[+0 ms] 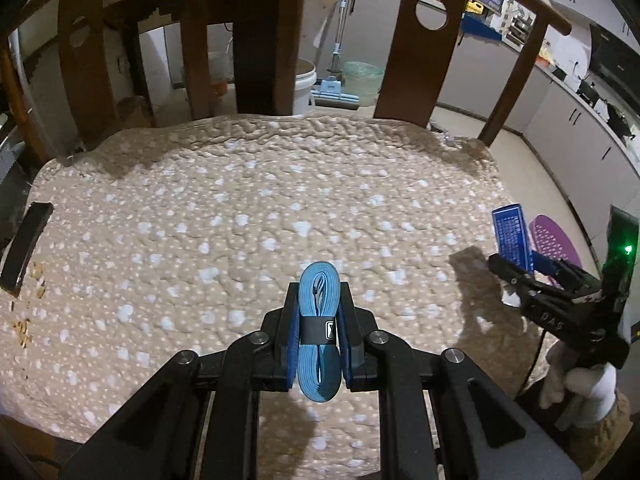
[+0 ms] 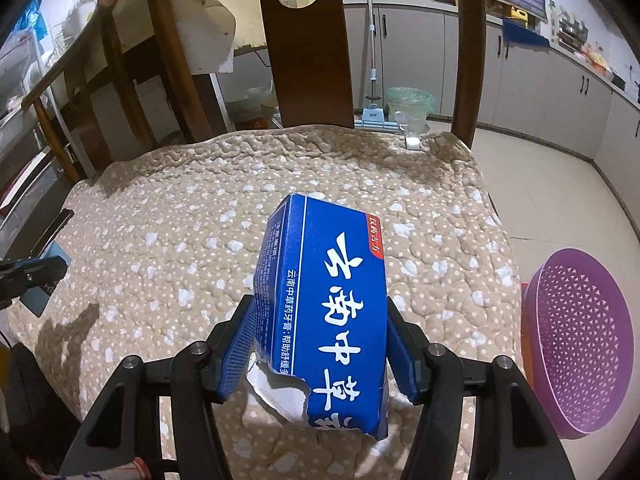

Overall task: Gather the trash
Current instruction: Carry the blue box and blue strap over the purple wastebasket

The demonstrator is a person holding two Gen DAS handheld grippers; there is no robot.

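Note:
My left gripper (image 1: 319, 320) is shut on a folded light-blue strap (image 1: 320, 312) bound by a black band, held over the beige dotted seat cushion (image 1: 240, 216). My right gripper (image 2: 320, 340) is shut on a torn blue toothpaste box (image 2: 324, 300) with white Chinese lettering, held above the cushion's right part (image 2: 180, 220). The box also shows in the left wrist view (image 1: 511, 236), upright in the right gripper (image 1: 520, 276). A purple perforated basket (image 2: 580, 340) sits on the floor right of the chair, and it shows in the left wrist view (image 1: 554, 240) too.
Wooden chair-back slats (image 1: 424, 40) rise behind the cushion. A black flat object (image 1: 24, 248) lies at the cushion's left edge, with crumbs (image 1: 24, 328) near it. A lined bin (image 2: 410, 106), mop and bucket (image 1: 305, 88) stand on the floor beyond. Cabinets (image 2: 560, 92) line the right.

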